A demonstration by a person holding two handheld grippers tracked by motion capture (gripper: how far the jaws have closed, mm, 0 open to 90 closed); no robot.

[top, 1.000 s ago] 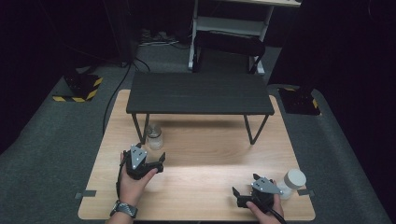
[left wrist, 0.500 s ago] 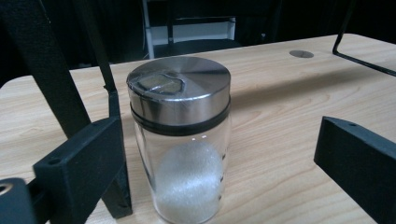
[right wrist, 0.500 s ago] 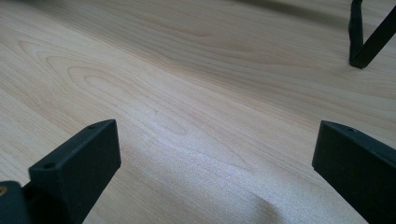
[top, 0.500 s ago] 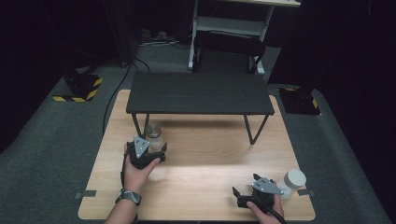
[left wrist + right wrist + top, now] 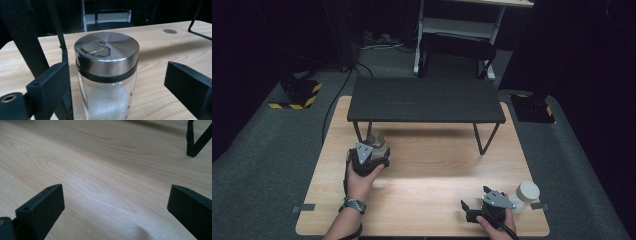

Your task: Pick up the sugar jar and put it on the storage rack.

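Two grippers work over a wooden table (image 5: 432, 190). The left gripper (image 5: 374, 145) sits near the table's left side, just in front of a black shelf (image 5: 427, 100) that stands on thin legs. Its jaws are spread wide, one on each side of a jar (image 5: 106, 75), with the left jaw close to the glass and the right jaw well apart from it; neither jaw is seen pressing on the glass. The jar stands upright on the table beside the shelf's front left leg (image 5: 358, 131), partly under the shelf's edge. It is clear glass with a brushed metal lid (image 5: 107, 53), and a white grainy powder fills its lower part. In the high view the jar (image 5: 377, 141) peeks out just beyond the gripper's grey plate.

The right gripper (image 5: 472, 209) rests low at the table's near right corner, held by a hand (image 5: 497, 222). Its jaws are also spread wide, with bare wood between them and nothing held. A white jar (image 5: 525, 196) stands just beside it on its right, close to the table's edge. In the right gripper view, a black shelf leg (image 5: 197, 141) shows at the upper right, well away from the jaws.
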